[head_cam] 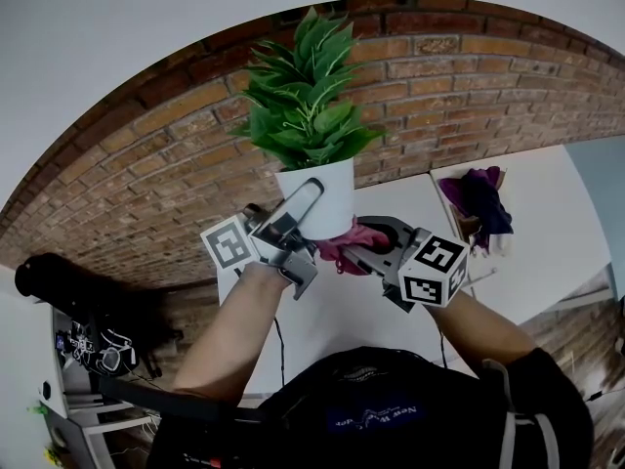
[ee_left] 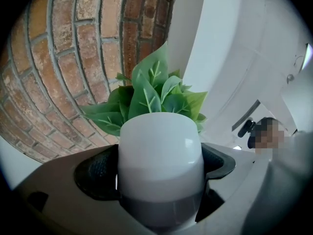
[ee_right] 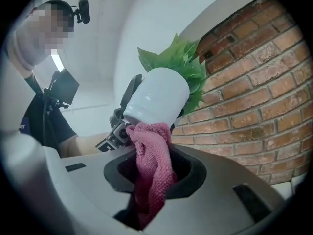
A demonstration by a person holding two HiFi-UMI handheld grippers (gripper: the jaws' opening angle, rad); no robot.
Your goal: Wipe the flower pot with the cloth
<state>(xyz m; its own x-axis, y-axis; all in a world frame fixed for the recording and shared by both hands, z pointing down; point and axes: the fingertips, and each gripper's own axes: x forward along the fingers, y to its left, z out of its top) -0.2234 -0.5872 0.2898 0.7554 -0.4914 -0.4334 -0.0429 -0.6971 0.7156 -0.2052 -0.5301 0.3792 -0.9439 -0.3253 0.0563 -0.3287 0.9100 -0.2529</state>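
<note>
A person wipes a white flower pot (head_cam: 334,191) with a pink cloth (ee_right: 152,153), with a hand-held gripper on each. To do this stroke well, it seems best to press the cloth flat on the pot's lower wall and sweep it round the curve; meanwhile the other gripper should hold the pot firm and turn it to offer unwiped sides; too hard a push could twist the pot in its grip. The left gripper (ee_left: 160,166) is spread wide and clamped on the pot, one dark pad on each side of its lower body; green leaves (ee_left: 155,94) rise beyond its jaws. The right gripper (ee_right: 154,174) is clenched on the cloth, which bunches up between its jaws; the cloth's far end touches the pot's bottom edge just ahead of the jaws; a brick wall (ee_right: 254,82) stands beyond both.
</note>
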